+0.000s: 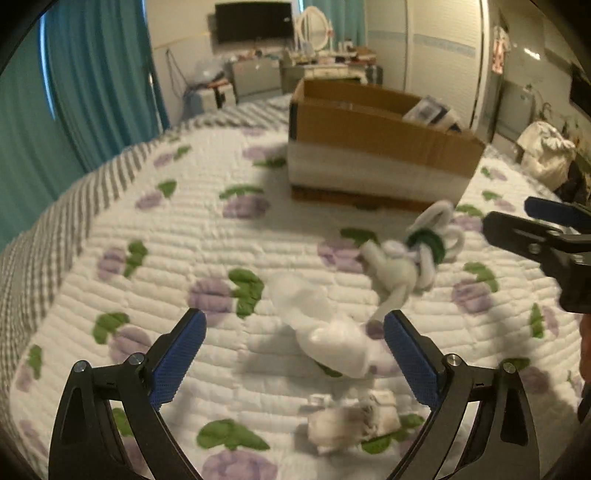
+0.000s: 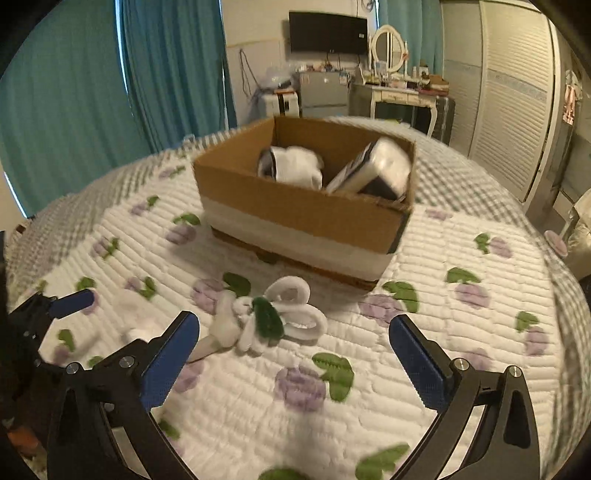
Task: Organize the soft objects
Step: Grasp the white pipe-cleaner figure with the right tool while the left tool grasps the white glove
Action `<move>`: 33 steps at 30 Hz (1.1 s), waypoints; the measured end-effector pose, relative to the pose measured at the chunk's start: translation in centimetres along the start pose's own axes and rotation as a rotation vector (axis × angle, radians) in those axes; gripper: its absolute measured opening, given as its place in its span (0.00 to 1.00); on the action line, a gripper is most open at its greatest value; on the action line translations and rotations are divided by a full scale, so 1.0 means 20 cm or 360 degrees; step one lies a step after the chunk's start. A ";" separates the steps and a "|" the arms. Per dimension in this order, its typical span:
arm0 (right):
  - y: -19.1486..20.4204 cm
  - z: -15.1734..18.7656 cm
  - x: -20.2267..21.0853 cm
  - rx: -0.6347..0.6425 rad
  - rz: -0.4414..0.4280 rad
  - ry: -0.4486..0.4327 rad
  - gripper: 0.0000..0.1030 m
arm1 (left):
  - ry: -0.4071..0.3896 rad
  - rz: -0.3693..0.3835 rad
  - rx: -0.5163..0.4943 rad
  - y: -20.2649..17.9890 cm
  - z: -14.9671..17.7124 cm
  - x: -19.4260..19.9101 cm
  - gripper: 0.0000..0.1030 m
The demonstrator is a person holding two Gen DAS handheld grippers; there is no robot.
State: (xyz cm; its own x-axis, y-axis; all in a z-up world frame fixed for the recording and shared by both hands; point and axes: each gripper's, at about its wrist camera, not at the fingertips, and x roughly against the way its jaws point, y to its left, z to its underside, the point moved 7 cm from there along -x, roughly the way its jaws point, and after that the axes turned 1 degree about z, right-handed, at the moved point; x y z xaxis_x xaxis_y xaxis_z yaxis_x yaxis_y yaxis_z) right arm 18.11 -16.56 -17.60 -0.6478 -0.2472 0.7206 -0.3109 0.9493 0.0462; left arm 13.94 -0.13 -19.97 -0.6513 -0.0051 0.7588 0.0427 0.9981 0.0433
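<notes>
- On the bed, a white quilt (image 1: 207, 236) printed with purple flowers and green leaves carries everything in play; a grey checked border runs along its far edge.
- Left gripper (image 1: 295, 347): jaws spread wide, blue pads facing each other, nothing between them in contact. It hovers over the quilt.
- White soft bundle (image 1: 332, 343) lies on the quilt between the left gripper's fingers, nearer the 3 o'clock finger — whether it touches that pad I cannot tell; the frame is blurred.
- Small crumpled white item (image 1: 351, 421) sits at 6 o'clock of that bundle, close to the camera, flat on the quilt.
- White plush toy with a green band (image 1: 413, 258) lies at 1 o'clock of the bundle, apart from it, limbs sprawled. In the right wrist view the same toy (image 2: 266, 321) sits just ahead of the fingers, nearer the 9 o'clock one, with looped white ears toward the box.
- Right gripper (image 2: 295, 354): jaws spread wide, holding nothing, above the quilt. It also shows at 3 o'clock in the left wrist view (image 1: 517, 229), beside the toy without touching it.
- Cardboard box (image 2: 295, 206) stands open on the quilt at 12 o'clock of the toy, a white band round its lower wall. Inside: a white rolled soft item (image 2: 295, 166) toward 10 o'clock and a plastic-wrapped package (image 2: 376, 170) leaning at 2 o'clock.
- Background: teal curtains (image 2: 170, 66) at 10 o'clock, a wall television (image 2: 327, 33) at 12 o'clock.
</notes>
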 end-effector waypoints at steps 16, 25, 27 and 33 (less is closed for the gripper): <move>0.01 0.08 -0.41 -0.0116 -0.0131 0.0136 0.58 | 0.0117 0.0226 0.0010 -0.07 0.07 -0.14 0.46; -0.04 0.06 -0.25 -0.0188 -0.0139 0.0041 0.46 | 0.0062 0.0160 -0.0008 -0.04 0.03 -0.01 0.41; -0.06 0.05 -0.19 -0.0204 -0.0136 0.0017 0.45 | 0.0036 0.0152 -0.0007 -0.04 0.00 0.04 0.41; -0.05 0.00 0.04 -0.0198 -0.0170 -0.0091 0.45 | -0.0044 0.0112 -0.0043 -0.08 -0.06 0.24 0.41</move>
State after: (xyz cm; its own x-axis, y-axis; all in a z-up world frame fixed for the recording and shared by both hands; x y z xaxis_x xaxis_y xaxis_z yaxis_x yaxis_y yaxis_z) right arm 17.90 -17.74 -17.10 -0.6553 -0.3550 0.6667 -0.2939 0.9329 0.2080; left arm 11.75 -1.91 -15.65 -0.6665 0.0668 0.7425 0.1093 0.9940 0.0087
